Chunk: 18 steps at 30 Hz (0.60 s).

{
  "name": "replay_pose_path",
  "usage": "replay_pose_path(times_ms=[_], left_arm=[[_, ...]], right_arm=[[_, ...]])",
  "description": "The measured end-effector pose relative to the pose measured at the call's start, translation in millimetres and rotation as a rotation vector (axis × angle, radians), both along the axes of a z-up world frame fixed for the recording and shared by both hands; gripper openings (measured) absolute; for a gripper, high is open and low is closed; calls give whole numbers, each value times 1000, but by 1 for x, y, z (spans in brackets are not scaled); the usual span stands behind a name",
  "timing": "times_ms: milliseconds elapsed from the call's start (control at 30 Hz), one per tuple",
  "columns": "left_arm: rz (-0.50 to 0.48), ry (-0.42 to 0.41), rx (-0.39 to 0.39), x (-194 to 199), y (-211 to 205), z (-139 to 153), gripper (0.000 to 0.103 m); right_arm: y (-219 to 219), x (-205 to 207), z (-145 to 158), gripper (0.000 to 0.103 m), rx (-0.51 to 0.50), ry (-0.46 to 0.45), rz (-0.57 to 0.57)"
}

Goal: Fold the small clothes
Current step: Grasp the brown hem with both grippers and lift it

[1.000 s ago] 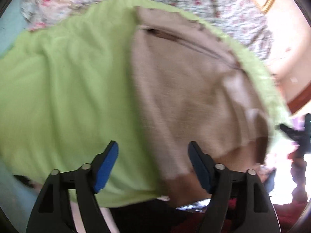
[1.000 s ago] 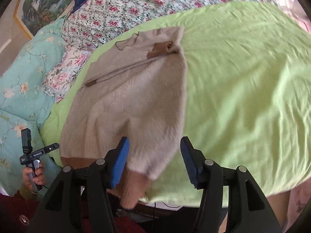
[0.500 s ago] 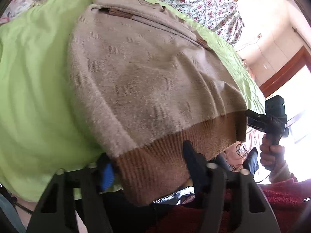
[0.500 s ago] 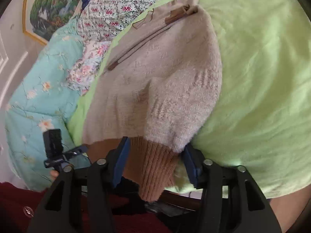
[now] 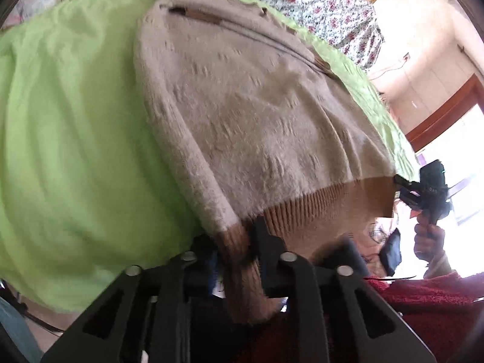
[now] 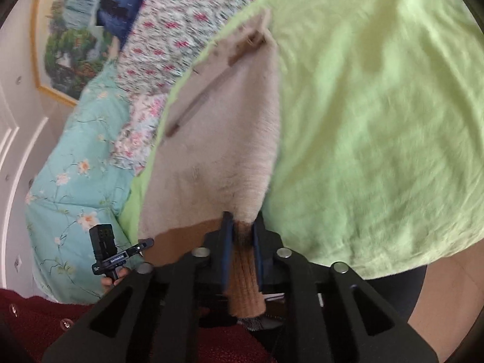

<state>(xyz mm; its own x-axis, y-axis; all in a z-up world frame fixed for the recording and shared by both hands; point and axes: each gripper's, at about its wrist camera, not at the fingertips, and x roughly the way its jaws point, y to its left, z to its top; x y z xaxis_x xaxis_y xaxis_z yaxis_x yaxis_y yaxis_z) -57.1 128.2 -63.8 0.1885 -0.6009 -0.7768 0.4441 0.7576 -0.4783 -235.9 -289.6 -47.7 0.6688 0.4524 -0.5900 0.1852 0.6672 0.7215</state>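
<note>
Sweater: a beige fuzzy knit sweater (image 5: pixel 257 115) lies spread on a lime green blanket (image 5: pixel 75 136), collar end far from the cameras, bottom end hanging toward the near edge of the bed.
Hem: a darker brown ribbed band (image 5: pixel 317 208) runs along the near end of the sweater; both tools hold this band, one at each side.
Left gripper: the left gripper (image 5: pixel 236 248) has its fingers pressed together on the brown ribbed corner at the sweater's left side, and the pinched cloth hangs down between the black arms.
Right gripper: the right gripper (image 6: pixel 243 242) is pinching the ribbed band at the sweater's right side; the blue pads (image 6: pixel 227 251) squeeze the cloth, which sticks out below them.
Zipper: a brown strip (image 5: pixel 199 15) crosses the far part of the sweater near the collar.
Bedding: a floral sheet with pink flowers (image 6: pixel 181 30) lies beyond the blanket, and a pale blue quilt (image 6: pixel 75 181) sits beside it.
Wall: a framed landscape painting (image 6: pixel 69 39) hangs past the bedding.
Person: a dark red sleeve (image 5: pixel 423 302) shows near the bottom edge of the left view.
</note>
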Motion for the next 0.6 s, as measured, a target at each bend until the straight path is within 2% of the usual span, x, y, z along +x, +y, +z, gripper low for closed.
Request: replay_pose_path(times_ms=[33, 67, 133, 167, 200, 233, 267, 433, 600], left_arm=[[-1, 0, -10, 0, -1, 0, 33], [-5, 0, -18, 0, -3, 0, 35], [-24, -27, -15, -1, -7, 2, 32], [-30, -51, -1, -3, -10, 3, 25], [-37, -79, 17, -4, -12, 5, 6], [-37, -83, 17, -6, -11, 5, 6], [-25, -90, 9, -8, -7, 8, 6], [54, -140, -36, -19, 23, 28, 5], [93, -223, -144, -10, 29, 76, 5]], right_arm=[[1, 0, -3, 25, 3, -4, 7], [3, 0, -5, 26, 4, -16, 18], [9, 3, -9, 26, 5, -14, 46], [14, 6, -10, 26, 1, -11, 65], [19, 8, -10, 22, -8, -8, 85], [26, 10, -10, 13, -27, -2, 106], [31, 11, -8, 9, -49, -1, 116], [18, -7, 17, 8, -57, -75, 64], [12, 0, 58, 8, -19, -195, 69]])
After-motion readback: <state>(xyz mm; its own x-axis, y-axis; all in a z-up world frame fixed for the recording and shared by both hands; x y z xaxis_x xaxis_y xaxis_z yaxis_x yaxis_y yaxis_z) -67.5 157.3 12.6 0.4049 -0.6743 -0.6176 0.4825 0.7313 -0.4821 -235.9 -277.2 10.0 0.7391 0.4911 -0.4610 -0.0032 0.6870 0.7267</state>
